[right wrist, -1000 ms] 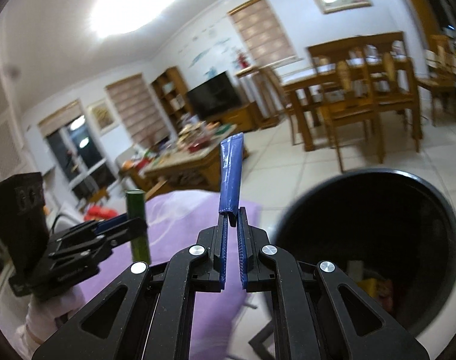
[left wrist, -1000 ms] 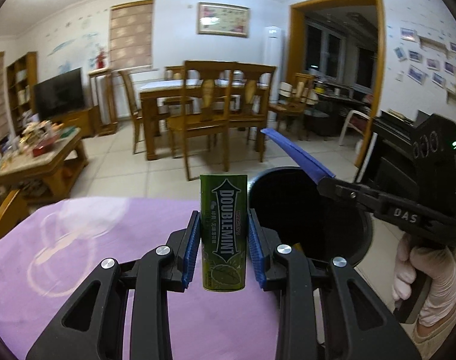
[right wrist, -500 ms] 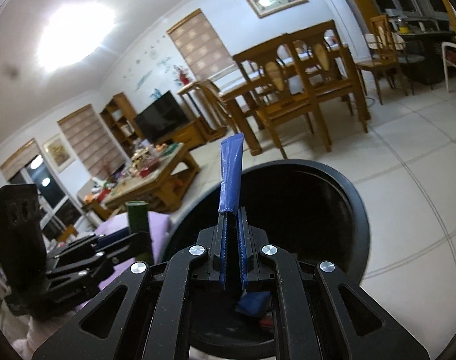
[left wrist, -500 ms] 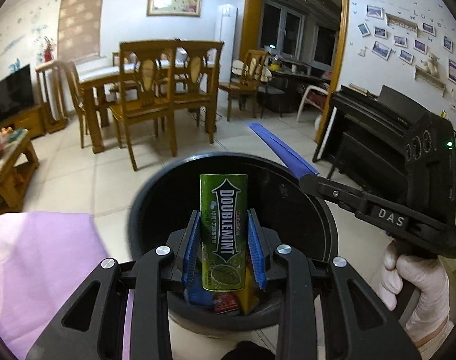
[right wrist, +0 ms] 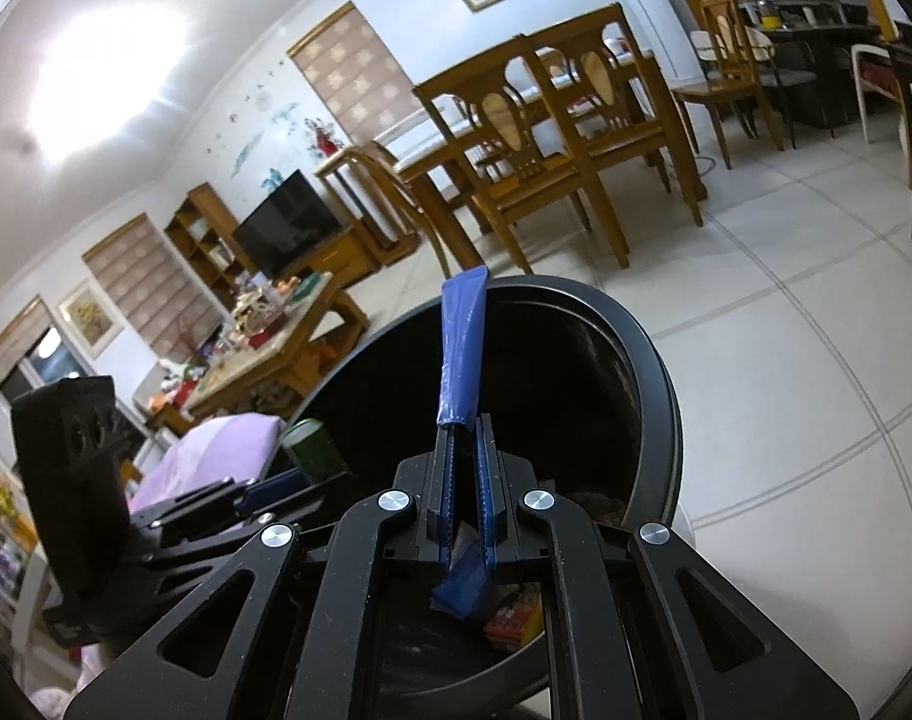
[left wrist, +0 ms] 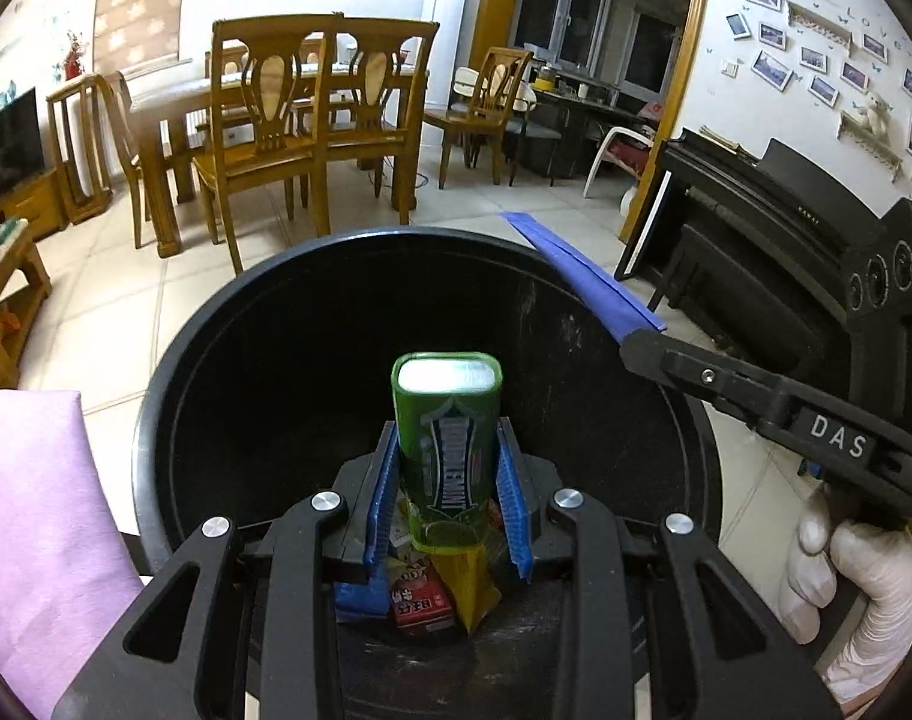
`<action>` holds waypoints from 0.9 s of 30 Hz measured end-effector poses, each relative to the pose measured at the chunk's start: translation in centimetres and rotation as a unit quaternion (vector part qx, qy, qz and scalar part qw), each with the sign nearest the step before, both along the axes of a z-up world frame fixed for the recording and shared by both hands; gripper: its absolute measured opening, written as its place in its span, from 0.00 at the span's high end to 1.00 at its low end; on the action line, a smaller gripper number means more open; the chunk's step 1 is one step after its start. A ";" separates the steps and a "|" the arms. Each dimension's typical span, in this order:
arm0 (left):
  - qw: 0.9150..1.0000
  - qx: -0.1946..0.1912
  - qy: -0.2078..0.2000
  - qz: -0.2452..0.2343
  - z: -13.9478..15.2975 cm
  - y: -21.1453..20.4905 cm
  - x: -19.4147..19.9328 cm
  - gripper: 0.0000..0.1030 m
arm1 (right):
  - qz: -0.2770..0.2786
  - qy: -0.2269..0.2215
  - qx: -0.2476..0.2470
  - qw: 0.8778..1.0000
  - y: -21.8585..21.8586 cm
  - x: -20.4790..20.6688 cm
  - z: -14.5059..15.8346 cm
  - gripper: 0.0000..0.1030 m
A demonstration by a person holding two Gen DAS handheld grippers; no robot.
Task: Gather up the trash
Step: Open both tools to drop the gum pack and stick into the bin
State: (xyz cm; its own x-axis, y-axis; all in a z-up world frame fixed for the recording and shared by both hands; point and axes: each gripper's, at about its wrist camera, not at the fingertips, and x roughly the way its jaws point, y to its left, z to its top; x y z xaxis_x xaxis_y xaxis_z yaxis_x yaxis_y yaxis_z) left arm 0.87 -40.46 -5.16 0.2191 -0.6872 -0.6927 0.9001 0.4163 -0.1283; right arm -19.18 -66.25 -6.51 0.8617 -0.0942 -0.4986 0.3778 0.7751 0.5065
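Left wrist view: the left gripper grasps a green rectangular Doublemint gum tin over the round black plastic trash bin, where wrappers lie.

Right wrist view: the right gripper appears clenched on a flat blue plastic strip above the bin's rim, though a slight gap shows beside it.

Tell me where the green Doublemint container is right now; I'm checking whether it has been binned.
In the left wrist view the Doublemint container stands upright in the left gripper, above the open black trash bin and its wrappers.
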 end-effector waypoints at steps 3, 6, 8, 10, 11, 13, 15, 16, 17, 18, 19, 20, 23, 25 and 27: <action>1.000 0.002 0.005 0.000 0.0 0.0 0.1 0.70 | 0.001 0.004 0.002 1.000 -0.1 0.2 -0.3 0.92; 1.000 0.005 0.006 0.004 0.2 -0.2 0.3 0.70 | -0.002 0.009 0.007 1.000 -0.3 0.5 -0.5 0.88; 1.000 0.004 0.003 0.007 0.3 -0.2 0.2 0.69 | -0.007 0.009 0.011 1.000 -0.4 0.6 -0.4 0.82; 1.000 0.005 -0.001 0.008 0.6 -0.2 -0.1 0.68 | -0.007 0.008 0.009 1.000 -0.3 0.5 -0.3 0.74; 1.000 0.005 -0.004 0.008 0.5 -0.2 0.0 0.67 | -0.007 0.007 0.008 1.000 -0.3 0.5 -0.3 0.72; 1.000 0.005 -0.008 0.009 0.7 -0.3 -0.2 0.58 | -0.009 0.001 0.007 1.000 -0.1 0.3 -0.2 0.63; 1.000 0.003 -0.018 0.014 0.8 -0.2 -0.4 0.38 | -0.009 -0.006 0.006 1.000 0.0 0.2 -0.1 0.59; 0.999 0.001 -0.027 0.018 0.9 0.0 -0.5 0.26 | -0.009 -0.009 0.005 1.000 0.0 0.3 0.0 0.52; 0.999 0.001 -0.033 0.020 1.0 0.0 -0.6 0.19 | -0.011 -0.012 0.004 1.000 -0.2 0.2 -0.1 0.48; 0.999 0.001 -0.039 0.023 1.1 0.1 -0.7 0.17 | -0.012 -0.016 0.004 1.000 0.0 0.1 -0.1 0.42; 0.999 0.001 -0.043 0.023 1.1 0.2 -0.7 0.15 | -0.012 -0.021 0.004 1.000 -0.2 -0.1 0.0 0.38; 0.999 0.002 -0.046 0.024 1.2 0.3 -0.7 0.11 | -0.012 -0.025 0.005 1.000 -0.1 0.0 0.0 0.35; 0.998 0.004 -0.051 0.030 1.3 0.3 -0.9 0.05 | -0.018 -0.038 0.010 0.999 -0.1 -0.3 0.2 0.12; 0.998 0.009 -0.053 0.031 1.3 0.3 -1.0 0.05 | -0.025 -0.048 0.017 0.998 -0.2 -0.5 0.3 0.05; 0.998 0.014 -0.054 0.030 1.2 0.3 -1.1 0.05 | -0.033 -0.048 0.025 0.998 -0.4 -0.5 0.2 0.05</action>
